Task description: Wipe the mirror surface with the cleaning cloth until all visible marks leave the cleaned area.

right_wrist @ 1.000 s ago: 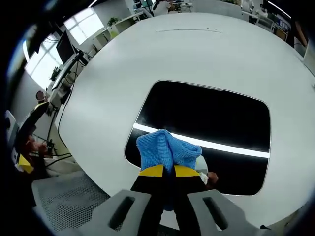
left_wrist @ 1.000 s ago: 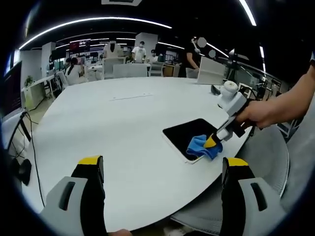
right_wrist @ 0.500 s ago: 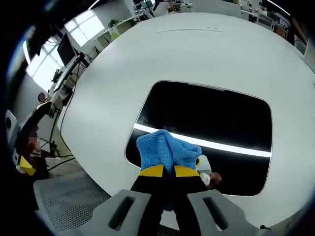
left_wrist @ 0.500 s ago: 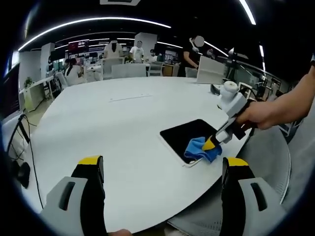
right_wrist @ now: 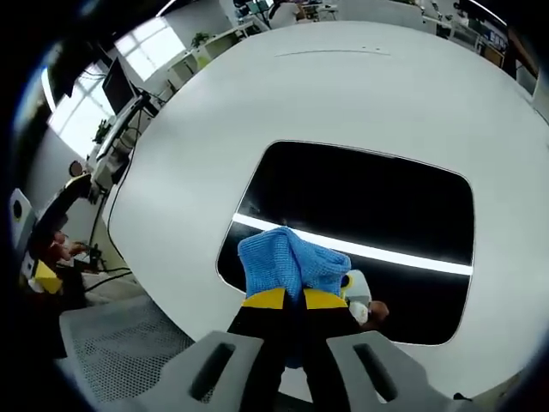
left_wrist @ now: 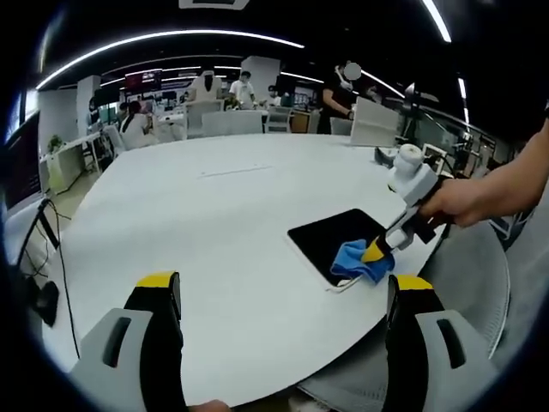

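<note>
A dark rectangular mirror [right_wrist: 369,223] lies flat on the white round table [right_wrist: 197,137], near its edge; it reflects a bright ceiling light as a stripe. My right gripper [right_wrist: 286,298] is shut on a blue cleaning cloth [right_wrist: 287,262], which rests on the mirror's near edge. In the left gripper view the mirror [left_wrist: 330,238] sits at the right with the cloth [left_wrist: 360,261] on its near corner, pressed by the right gripper [left_wrist: 375,250] in a person's hand. My left gripper [left_wrist: 283,287] is open above the table's near edge, its yellow-tipped jaws wide apart and holding nothing.
A mesh office chair [left_wrist: 455,292] stands beside the table at the right. Cables and equipment [right_wrist: 86,172] lie on the floor off the table's left side. Several people and desks [left_wrist: 214,94] are far behind the table.
The left gripper view has shifted slightly, so the mirror sits a little further right. The cloth and right gripper keep almost the same place on the mirror's near edge.
</note>
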Action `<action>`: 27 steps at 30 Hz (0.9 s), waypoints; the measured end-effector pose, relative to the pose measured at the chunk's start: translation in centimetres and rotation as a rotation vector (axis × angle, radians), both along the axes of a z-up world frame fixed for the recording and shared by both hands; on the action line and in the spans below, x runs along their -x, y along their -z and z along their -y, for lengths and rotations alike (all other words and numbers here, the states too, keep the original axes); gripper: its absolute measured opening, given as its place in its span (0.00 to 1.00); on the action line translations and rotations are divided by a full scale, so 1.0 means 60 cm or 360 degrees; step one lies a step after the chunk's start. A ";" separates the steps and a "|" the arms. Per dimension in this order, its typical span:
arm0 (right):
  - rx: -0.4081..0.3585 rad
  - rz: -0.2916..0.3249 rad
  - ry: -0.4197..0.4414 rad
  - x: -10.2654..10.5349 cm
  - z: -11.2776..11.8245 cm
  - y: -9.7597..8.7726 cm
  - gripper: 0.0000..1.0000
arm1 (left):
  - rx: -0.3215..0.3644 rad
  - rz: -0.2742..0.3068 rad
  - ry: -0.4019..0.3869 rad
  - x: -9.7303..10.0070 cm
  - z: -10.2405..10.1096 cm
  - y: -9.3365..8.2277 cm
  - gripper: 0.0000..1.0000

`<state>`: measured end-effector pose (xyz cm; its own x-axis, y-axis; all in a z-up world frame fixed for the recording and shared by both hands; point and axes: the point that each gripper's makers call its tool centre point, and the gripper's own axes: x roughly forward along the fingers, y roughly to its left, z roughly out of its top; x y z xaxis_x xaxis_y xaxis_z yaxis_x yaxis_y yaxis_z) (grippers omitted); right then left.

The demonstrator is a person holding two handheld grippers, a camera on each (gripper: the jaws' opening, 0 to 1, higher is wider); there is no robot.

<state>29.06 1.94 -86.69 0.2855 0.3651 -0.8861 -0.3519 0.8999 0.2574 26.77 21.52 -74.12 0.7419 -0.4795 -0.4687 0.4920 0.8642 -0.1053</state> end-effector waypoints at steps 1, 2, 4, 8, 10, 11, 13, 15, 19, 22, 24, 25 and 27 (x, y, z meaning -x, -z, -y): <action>0.0001 0.0000 0.0001 0.000 0.002 0.000 0.00 | 0.0001 0.0002 0.0004 -0.001 0.001 0.000 0.99; 0.0001 -0.0002 0.0003 -0.001 0.005 0.000 0.00 | 0.0001 0.0005 0.0010 -0.002 0.003 -0.001 0.99; 0.0006 -0.0002 0.0003 -0.002 0.010 0.000 0.00 | 0.0004 0.0011 0.0009 -0.005 0.003 -0.002 0.99; 0.0016 0.0002 0.0011 -0.001 0.023 0.001 0.00 | 0.0007 0.0016 0.0007 -0.008 0.004 -0.003 0.99; 0.0021 0.0003 0.0015 -0.001 0.028 0.001 0.00 | 0.0006 0.0017 0.0008 -0.009 0.005 -0.002 0.99; 0.0022 0.0005 0.0018 0.000 0.031 0.001 0.00 | 0.0005 0.0020 0.0007 -0.009 0.006 -0.003 0.99; 0.0023 0.0009 0.0023 0.002 0.034 0.001 0.00 | -0.0010 0.0035 0.0003 -0.011 0.004 -0.003 0.99; 0.0023 0.0008 0.0039 0.002 0.040 0.001 0.00 | 0.0000 0.0035 0.0002 -0.011 0.006 -0.006 0.99; 0.0006 0.0008 0.0069 0.004 0.046 0.000 0.00 | 0.0003 0.0034 0.0005 -0.010 0.006 -0.004 0.99; 0.0009 0.0006 0.0081 0.004 0.049 0.000 0.00 | 0.0004 0.0032 0.0012 -0.007 0.008 -0.003 0.99; 0.0011 0.0007 0.0087 0.004 0.053 0.000 0.00 | 0.0011 0.0032 0.0011 -0.006 0.009 -0.005 0.99; 0.0012 0.0007 0.0089 0.004 0.055 0.000 0.00 | 0.0012 0.0033 0.0009 -0.006 0.008 -0.004 0.99; 0.0014 0.0006 0.0098 0.004 0.060 0.000 0.00 | 0.0013 0.0031 0.0006 -0.005 0.007 -0.003 0.99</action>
<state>28.84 -1.65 -86.69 0.3103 0.3391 -0.8881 -0.2966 0.9221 0.2485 27.07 21.09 -73.93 0.7490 -0.4860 -0.4504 0.4973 0.8615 -0.1027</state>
